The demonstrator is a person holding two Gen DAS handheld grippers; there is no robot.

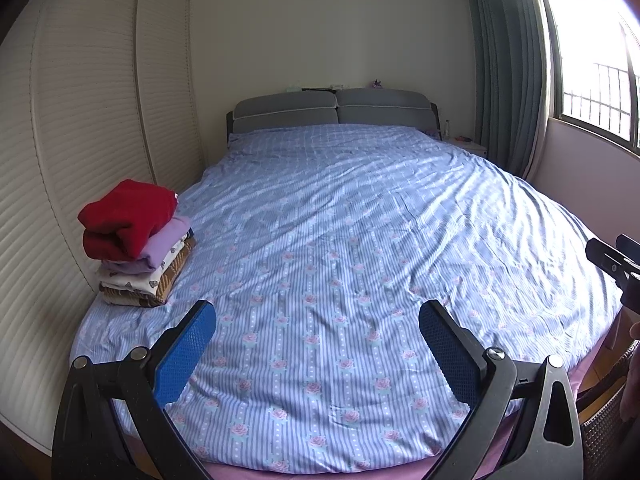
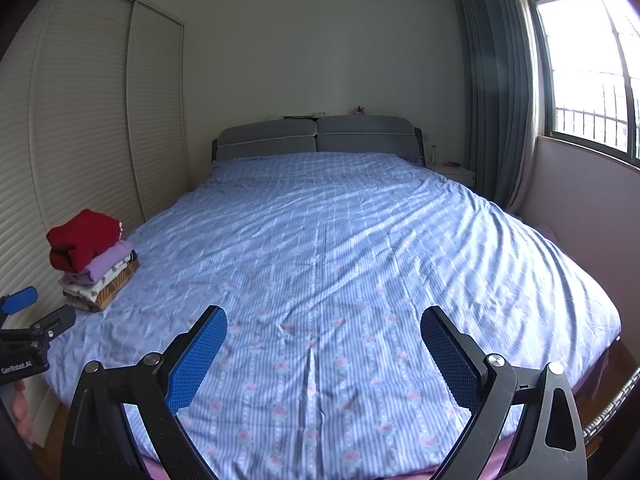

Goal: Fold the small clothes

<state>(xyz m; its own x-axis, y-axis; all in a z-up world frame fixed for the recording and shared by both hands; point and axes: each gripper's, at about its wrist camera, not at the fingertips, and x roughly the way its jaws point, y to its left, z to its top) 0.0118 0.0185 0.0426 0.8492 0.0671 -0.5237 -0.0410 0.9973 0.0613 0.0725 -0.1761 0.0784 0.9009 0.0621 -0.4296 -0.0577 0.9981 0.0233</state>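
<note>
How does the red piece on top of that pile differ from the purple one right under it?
The thick red folded garment is bulky and rumpled, sitting at the top of the pile; the pale purple folded garment lies flatter and smoother, pressed beneath it. The red is deep and saturated, the purple soft and pastel. Both are folded and stacked at the left edge of the blue striped floral bedsheet.

Wrinkled cotton-like bedspread [image 1: 340, 240]; matt black plastic tongs [image 1: 318, 322], textured blue pads [image 1: 186, 354].
</note>
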